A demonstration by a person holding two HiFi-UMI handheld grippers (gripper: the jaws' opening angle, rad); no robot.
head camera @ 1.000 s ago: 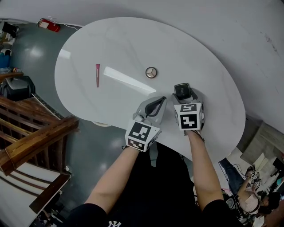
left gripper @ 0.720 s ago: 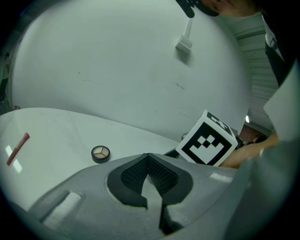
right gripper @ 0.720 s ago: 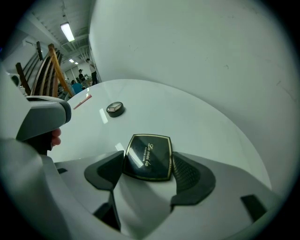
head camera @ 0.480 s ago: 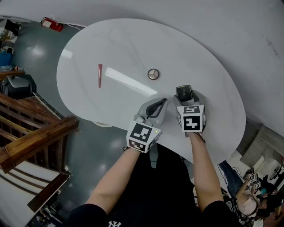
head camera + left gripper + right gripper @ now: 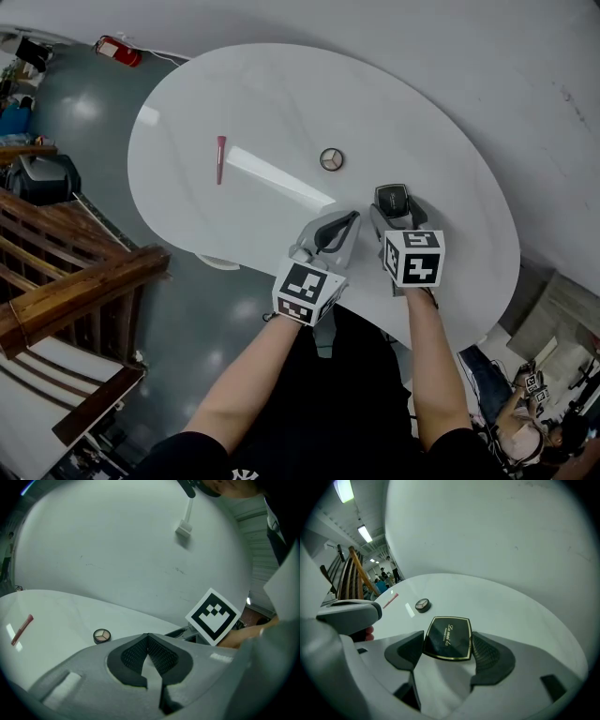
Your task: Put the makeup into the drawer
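Observation:
My right gripper (image 5: 391, 201) (image 5: 447, 648) is shut on a black square compact with gold trim (image 5: 447, 638) (image 5: 390, 197), held just above the white table (image 5: 281, 94). My left gripper (image 5: 348, 217) (image 5: 148, 642) is beside it on the left, shut with nothing between its pads. A round compact with beige shades (image 5: 331, 159) (image 5: 101, 635) (image 5: 422, 604) lies on the table beyond both grippers. A red stick (image 5: 221, 159) (image 5: 22, 629) (image 5: 390, 600) lies further left. No drawer is in view.
The table's curved near edge (image 5: 216, 258) runs just under the grippers. Wooden stair rails (image 5: 66, 281) stand at the lower left, below table level. A grey wall (image 5: 117, 536) rises behind the table. People stand far off (image 5: 386, 576).
Both grippers have drawn back slightly toward the near edge, the right still holding the black compact. The items on the table have not moved.

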